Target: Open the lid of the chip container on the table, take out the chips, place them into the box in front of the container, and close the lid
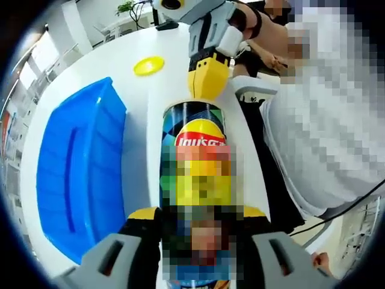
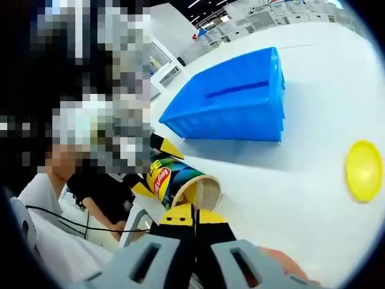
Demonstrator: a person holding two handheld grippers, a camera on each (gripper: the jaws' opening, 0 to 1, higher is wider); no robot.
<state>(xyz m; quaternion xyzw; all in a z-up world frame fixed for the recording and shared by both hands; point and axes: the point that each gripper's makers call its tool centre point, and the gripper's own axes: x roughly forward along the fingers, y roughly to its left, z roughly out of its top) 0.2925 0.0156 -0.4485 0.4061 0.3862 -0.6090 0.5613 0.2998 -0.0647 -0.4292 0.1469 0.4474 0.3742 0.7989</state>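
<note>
Jaws of the left gripper are clamped on the chip container, tilted with its long axis toward the right gripper, whose jaws are pressed together at the open mouth. The yellow lid lies off on the table, beside the blue box.

- The chip can has a glossy printed wrapper; in the right gripper view its open mouth looks like plain, matt tan card inside.
- The blue box, at the left of the left gripper view, is smooth moulded plastic with a soft sheen.
- The yellow lid is thin, smooth plastic.
- The table is white, smooth and faintly shiny.
- The gripper tips are matt yellow plastic on grey bodies.
</note>
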